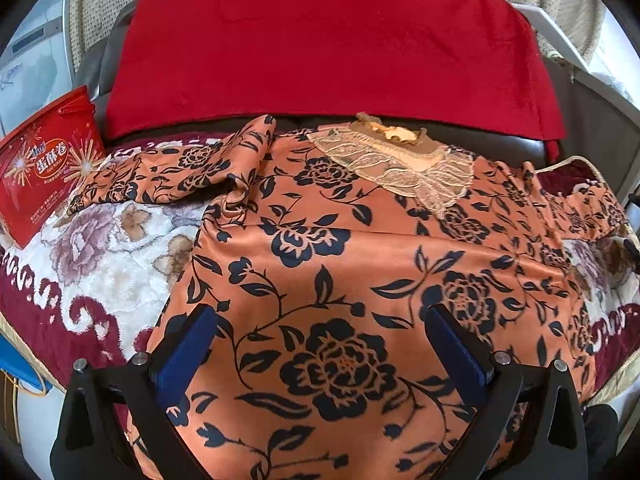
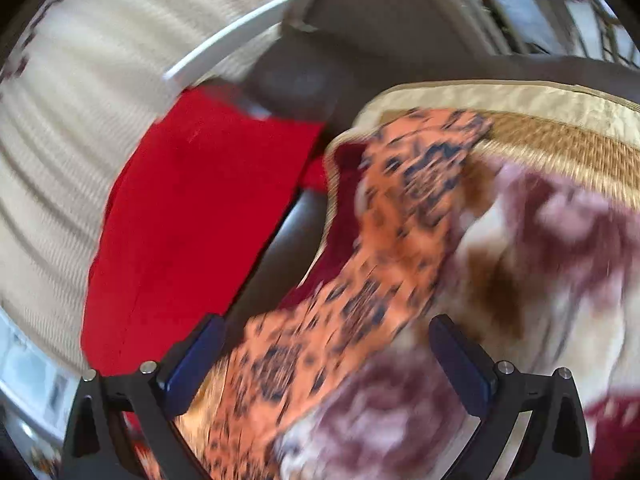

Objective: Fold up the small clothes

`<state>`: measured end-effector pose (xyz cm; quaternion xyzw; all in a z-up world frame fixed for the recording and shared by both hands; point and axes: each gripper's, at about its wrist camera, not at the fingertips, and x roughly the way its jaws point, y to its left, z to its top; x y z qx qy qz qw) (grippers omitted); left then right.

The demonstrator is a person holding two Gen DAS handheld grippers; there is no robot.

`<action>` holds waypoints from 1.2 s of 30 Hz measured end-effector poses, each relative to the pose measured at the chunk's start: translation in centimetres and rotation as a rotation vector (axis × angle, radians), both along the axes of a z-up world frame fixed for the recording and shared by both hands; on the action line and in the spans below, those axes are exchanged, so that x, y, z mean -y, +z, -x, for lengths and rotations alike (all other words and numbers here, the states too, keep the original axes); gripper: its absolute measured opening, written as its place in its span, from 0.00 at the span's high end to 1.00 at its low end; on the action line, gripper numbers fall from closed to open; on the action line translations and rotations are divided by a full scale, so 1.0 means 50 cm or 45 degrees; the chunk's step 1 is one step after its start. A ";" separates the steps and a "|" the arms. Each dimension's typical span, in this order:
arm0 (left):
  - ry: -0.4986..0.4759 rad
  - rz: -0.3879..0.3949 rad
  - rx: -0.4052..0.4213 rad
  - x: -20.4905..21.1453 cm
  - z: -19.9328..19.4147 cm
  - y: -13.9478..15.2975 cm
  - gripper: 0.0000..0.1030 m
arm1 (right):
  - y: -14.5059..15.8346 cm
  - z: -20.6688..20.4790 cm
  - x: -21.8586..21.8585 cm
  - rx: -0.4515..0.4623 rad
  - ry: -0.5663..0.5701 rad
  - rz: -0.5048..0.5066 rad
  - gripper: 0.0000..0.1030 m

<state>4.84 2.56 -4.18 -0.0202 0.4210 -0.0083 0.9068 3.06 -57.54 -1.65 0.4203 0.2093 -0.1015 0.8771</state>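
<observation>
While both spread wide and grasp nothing, the left gripper [image 1: 320, 344] and right gripper [image 2: 326, 356] hover over the floral garment [image 1: 340, 248].

An orange blouse [image 1: 320, 248] printed with dark navy flowers and vines lies spread flat, front up, with a sheer cream lace collar [image 1: 404, 164] at its far end. One sleeve [image 1: 168, 176] stretches out rumpled to the left. The other sleeve [image 2: 392, 216] trails right, blurred in the right wrist view.

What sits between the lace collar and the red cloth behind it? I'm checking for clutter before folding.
In the left wrist view, only a dark strip of seat separates the lace collar from the red cloth.
</observation>
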 end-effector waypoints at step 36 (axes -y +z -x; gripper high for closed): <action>0.388 0.083 0.113 -0.338 0.030 -0.040 0.00 | 0.315 -0.368 -0.747 0.249 0.650 0.279 0.92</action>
